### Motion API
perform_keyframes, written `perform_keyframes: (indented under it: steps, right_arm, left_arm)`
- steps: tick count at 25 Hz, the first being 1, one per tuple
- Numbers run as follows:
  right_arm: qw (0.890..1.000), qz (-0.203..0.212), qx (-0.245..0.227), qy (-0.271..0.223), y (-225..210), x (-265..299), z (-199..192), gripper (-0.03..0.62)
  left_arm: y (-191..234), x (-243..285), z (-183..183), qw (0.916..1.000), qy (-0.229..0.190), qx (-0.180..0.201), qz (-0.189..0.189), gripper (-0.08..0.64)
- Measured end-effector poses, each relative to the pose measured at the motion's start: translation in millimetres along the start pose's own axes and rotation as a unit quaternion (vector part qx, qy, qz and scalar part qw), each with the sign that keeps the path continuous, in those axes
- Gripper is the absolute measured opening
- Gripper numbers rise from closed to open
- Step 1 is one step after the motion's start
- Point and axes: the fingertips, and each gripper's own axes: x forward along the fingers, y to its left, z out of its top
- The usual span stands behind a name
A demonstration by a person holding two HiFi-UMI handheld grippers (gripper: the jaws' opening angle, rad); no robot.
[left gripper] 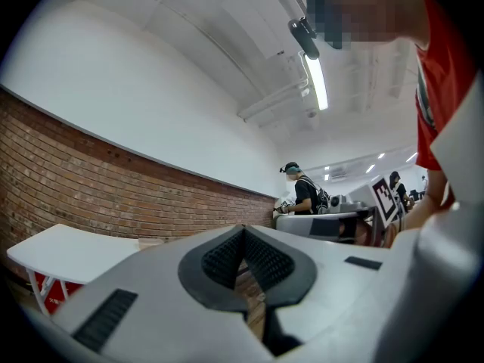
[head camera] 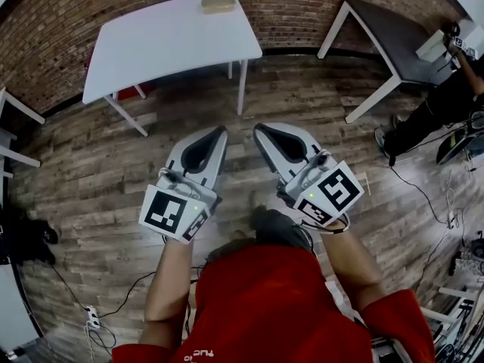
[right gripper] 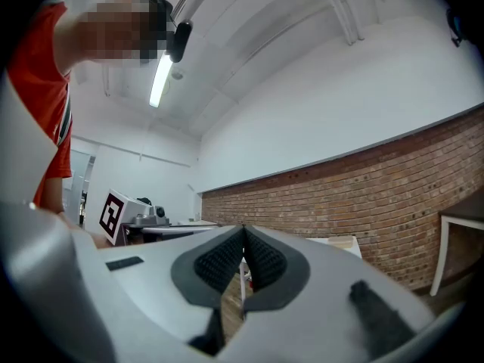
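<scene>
At the far left of the head view, near 8 o'clock, one white power strip (head camera: 92, 318) lies on the wooden floor (head camera: 91, 172) with a cable running off it. We hold two grippers over that floor, each carrying one marker cube. The left gripper (head camera: 221, 129) sits just left of centre and points toward 12 o'clock. Its own view shows its two ribbed fingers (left gripper: 219, 259) meeting at the tips, with only an empty teardrop gap behind them and nothing in it. Ahead of it, at about 11 o'clock and well apart, stands one white tabletop (head camera: 166, 40) on slim legs against the brick wall (head camera: 45, 44). A single tan block (head camera: 218, 4) lies near its far edge, at 12 o'clock. The right gripper (head camera: 257, 127) is just beside the left one, the two noses near each other but apart. Its two fingers (right gripper: 265, 259) are likewise brought together at the tips, and nothing sits between them. Further right, at 1 to 2 o'clock, is one grey table (head camera: 393, 40) with white legs. Beside it, at about 2 o'clock, one other person (head camera: 439, 108) in dark clothes stands among several floor cables.
</scene>
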Motion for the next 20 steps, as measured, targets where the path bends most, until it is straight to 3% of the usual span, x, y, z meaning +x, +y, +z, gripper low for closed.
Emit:
perform_keyframes:
  steps: [9, 20]
  right_arm:
    - [1.0, 0.003, -0.007, 0.001, -42, 32, -9, 0.031]
    - [1.0, 0.024, -0.006, -0.003, -166, 107, -12, 0.031]
  left_arm:
    - [40, 35, -8, 1.0, 0.002, 0.003, 0.006, 0.014]
    - [132, 138, -14, 0.9993, 0.011, 0.012, 0.035, 0.014]
